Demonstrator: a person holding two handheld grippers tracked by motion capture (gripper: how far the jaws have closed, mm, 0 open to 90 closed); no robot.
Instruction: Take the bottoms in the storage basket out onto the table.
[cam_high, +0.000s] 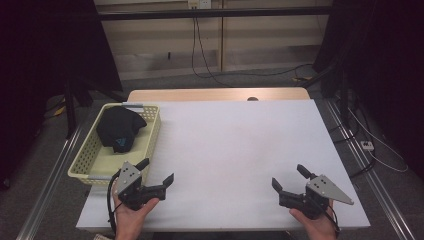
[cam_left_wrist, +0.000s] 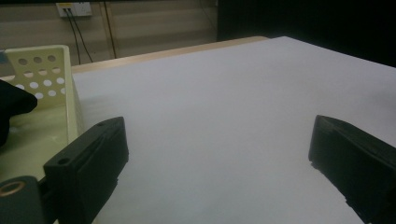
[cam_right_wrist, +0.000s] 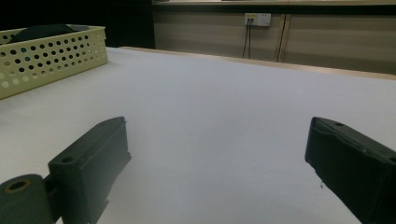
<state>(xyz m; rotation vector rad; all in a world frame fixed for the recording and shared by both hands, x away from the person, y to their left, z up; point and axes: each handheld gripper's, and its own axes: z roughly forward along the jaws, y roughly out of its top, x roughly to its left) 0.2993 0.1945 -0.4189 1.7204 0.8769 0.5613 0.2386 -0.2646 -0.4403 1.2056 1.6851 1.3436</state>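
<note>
Jaws spread on both left gripper (cam_high: 158, 171) and right gripper (cam_high: 288, 176), black cloth (cam_high: 119, 128) in basket (cam_high: 152, 132) beside the left.

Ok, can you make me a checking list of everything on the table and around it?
Surface: white table top, bare in the middle; wooden strip along the far edge.
Job's things: yellow basket with holes at the table's left side, black cloth bundle inside it.
Clutter: nothing seen.
Grippers: left gripper open and holding nothing, beside the basket; right gripper open and holding nothing.
Cables: black wires hang from a wall socket; white cable on the floor at right.
Surroundings: grey floor, dark curtains either side.
</note>
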